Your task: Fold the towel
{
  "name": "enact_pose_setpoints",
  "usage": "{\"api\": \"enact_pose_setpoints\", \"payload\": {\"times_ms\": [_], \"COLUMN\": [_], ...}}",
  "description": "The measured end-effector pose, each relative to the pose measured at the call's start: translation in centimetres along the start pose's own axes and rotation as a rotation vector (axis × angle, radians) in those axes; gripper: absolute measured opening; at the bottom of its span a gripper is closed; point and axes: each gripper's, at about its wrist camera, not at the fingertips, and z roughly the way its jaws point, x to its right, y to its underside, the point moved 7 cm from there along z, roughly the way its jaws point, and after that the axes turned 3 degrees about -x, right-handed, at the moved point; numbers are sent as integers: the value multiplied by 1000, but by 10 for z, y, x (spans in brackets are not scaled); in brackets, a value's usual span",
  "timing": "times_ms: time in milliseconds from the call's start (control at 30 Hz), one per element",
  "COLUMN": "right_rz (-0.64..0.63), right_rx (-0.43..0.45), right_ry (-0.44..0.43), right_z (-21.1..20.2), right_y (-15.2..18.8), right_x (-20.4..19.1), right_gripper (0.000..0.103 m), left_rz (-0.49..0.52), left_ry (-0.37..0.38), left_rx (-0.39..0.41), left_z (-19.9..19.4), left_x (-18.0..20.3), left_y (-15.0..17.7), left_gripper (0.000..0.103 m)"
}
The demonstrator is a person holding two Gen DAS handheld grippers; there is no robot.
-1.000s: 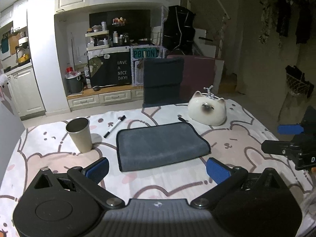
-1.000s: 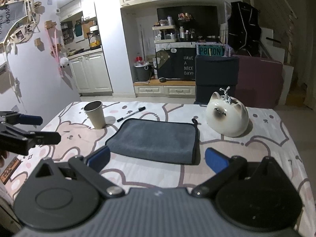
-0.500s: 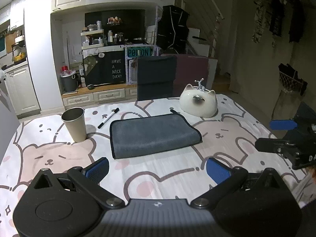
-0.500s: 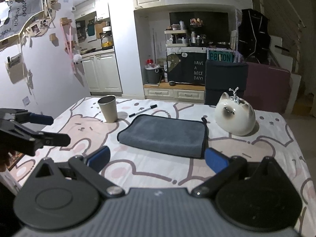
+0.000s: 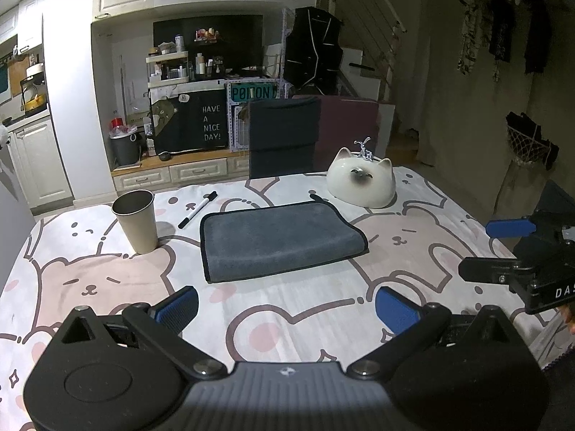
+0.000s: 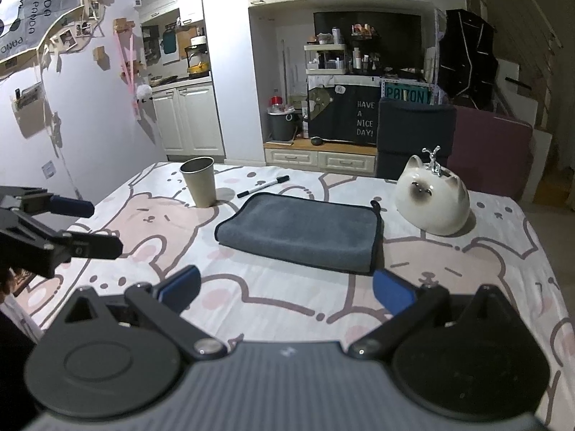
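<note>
A grey towel (image 5: 276,239) with a dark hem lies folded into a flat rectangle on the bear-print tablecloth (image 5: 107,280); it also shows in the right wrist view (image 6: 302,231). My left gripper (image 5: 285,310) is open and empty, held above the cloth well in front of the towel. My right gripper (image 6: 285,287) is open and empty, also in front of the towel. Each gripper shows at the edge of the other's view: the right one (image 5: 503,248), the left one (image 6: 75,226).
A beige cup (image 5: 136,221) stands left of the towel, and a black marker (image 5: 197,209) lies behind it. A white cat-shaped ceramic (image 5: 361,183) sits at the towel's back right. A dark chair (image 5: 284,136) stands behind the table.
Both grippers have drawn back from the towel and up, so the towel looks smaller and farther. The towel, cup, marker and cat have not moved.
</note>
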Motion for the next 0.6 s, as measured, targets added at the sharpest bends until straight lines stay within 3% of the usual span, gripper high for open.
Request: {"api": "enact_pose_setpoints", "payload": {"times_ms": [600], "right_rz": [1], "right_rx": [1], "right_ry": [-1], "right_z": [0], "right_y": [-1], "right_x": [1], "right_gripper": [103], "left_rz": [-3], "left_ry": [-3], "left_rx": [-2], "left_z": [-1], "left_x": [-3], "left_y": [2], "left_gripper": [103]}}
